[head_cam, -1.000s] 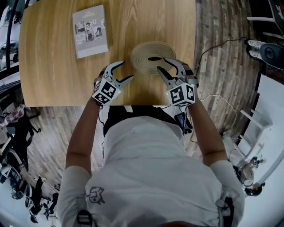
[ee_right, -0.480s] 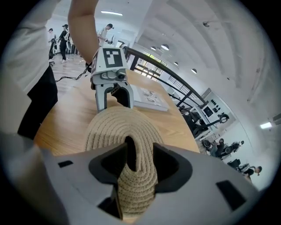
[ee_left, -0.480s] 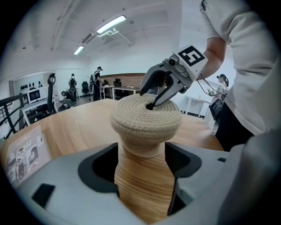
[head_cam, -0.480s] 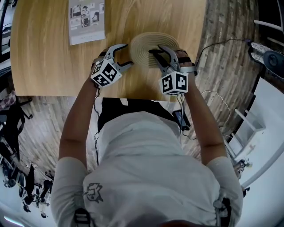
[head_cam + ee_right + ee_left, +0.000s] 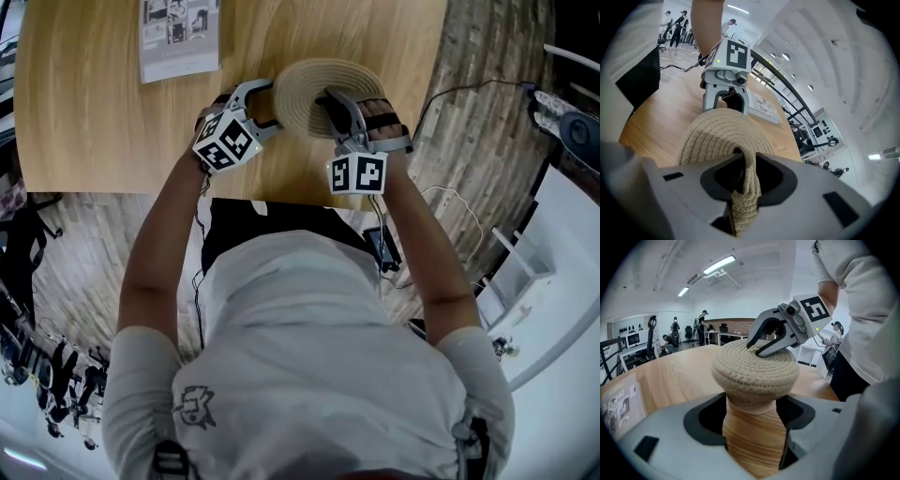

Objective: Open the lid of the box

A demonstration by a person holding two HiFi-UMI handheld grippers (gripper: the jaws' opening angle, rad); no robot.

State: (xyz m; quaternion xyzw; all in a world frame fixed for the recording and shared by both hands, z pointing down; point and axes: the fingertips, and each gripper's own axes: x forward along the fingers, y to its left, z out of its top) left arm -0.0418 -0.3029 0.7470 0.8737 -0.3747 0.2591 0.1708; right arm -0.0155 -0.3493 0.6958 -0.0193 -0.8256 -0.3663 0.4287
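Lid [image 5: 323,80] of the woven box [image 5: 749,406]: its rope loop [image 5: 748,180] stands pinched between the pads of my right tongs [image 5: 336,105], whose jaws have just been closing onto it. My left tongs [image 5: 272,108] gape as wide as they go at the box's left side, with the box between the jaws but not squeezed. It sits on the wooden table [image 5: 103,122], upper middle of the head view, with a booklet [image 5: 178,37] well apart at upper left.

I judge the coiled rope light, soft and rough. The loop is the right hold and shouldn't slip, but it will flex, and so light a box may rise with its lid unless the left tongs steady the wall. A second ago both tongs hung open just short of the box. Now the right has the loop and the left is alongside.
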